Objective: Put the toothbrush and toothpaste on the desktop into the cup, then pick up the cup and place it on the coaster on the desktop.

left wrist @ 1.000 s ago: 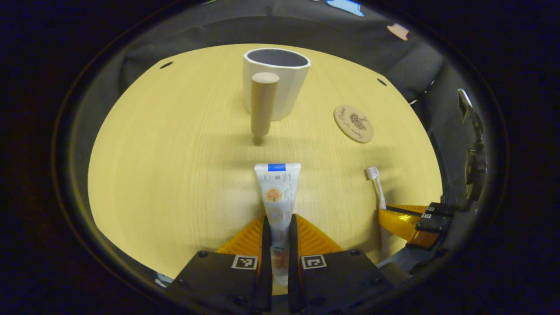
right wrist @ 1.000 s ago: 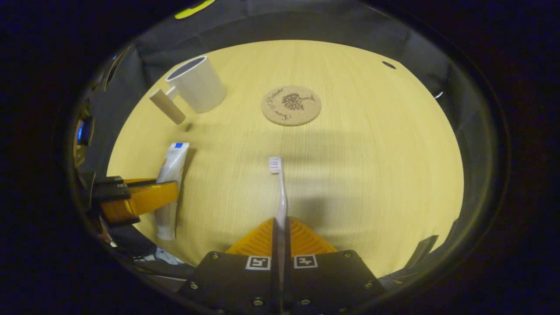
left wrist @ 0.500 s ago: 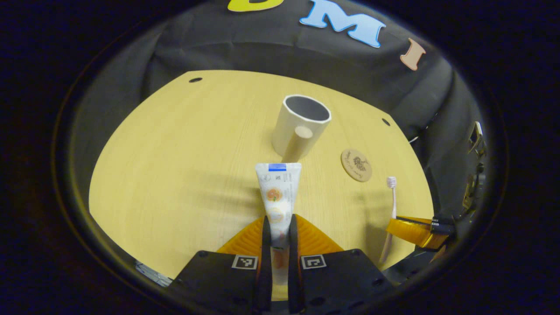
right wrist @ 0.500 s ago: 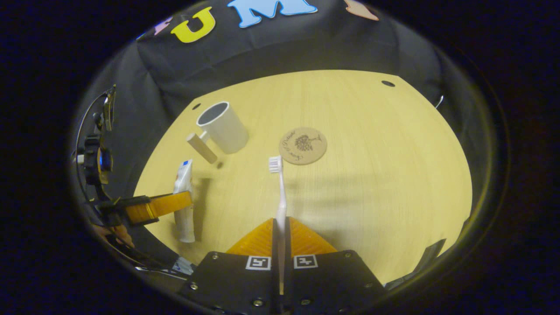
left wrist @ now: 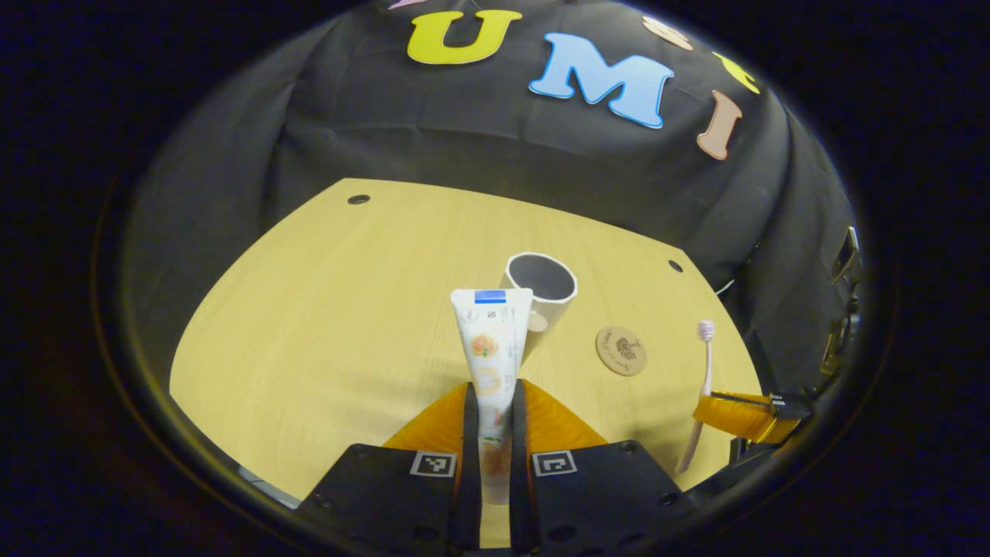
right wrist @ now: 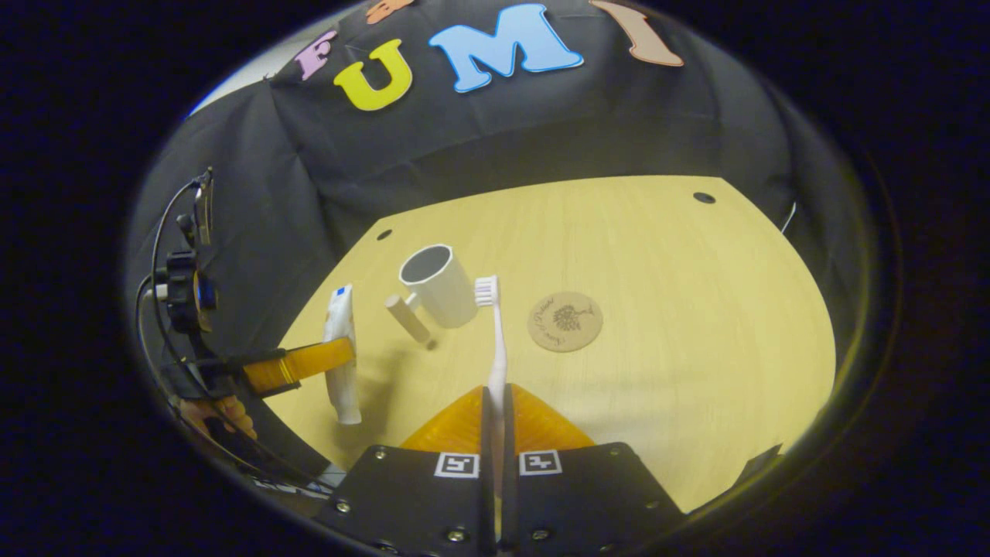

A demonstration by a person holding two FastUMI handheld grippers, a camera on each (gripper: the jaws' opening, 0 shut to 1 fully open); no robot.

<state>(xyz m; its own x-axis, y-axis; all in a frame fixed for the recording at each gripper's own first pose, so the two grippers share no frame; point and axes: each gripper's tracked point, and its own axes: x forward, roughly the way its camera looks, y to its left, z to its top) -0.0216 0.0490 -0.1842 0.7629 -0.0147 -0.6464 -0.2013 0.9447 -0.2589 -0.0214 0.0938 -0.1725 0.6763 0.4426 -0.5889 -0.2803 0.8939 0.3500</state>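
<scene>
In the left gripper view my left gripper (left wrist: 490, 402) is shut on the white toothpaste tube (left wrist: 490, 336), which is held up off the table, crimped end forward. Beyond it stands the white cup (left wrist: 541, 290) with its wooden handle toward me, and the round cork coaster (left wrist: 621, 350) lies to its right. In the right gripper view my right gripper (right wrist: 496, 402) is shut on the toothbrush (right wrist: 493, 340), bristle head forward and raised. The cup (right wrist: 438, 285) and coaster (right wrist: 565, 321) lie ahead on the wooden table (right wrist: 681, 325). The left gripper (right wrist: 298, 365) with the tube hangs at the left.
The light wooden table (left wrist: 325, 309) ends at the black cloth wall behind. Small dark holes (left wrist: 358, 199) mark its far corners. A person's hand (right wrist: 220, 414) holds the left gripper at the left edge of the right gripper view.
Both grippers have risen and tilted up, lifting the toothpaste and the toothbrush off the table. The cup and coaster now look smaller and farther away.
</scene>
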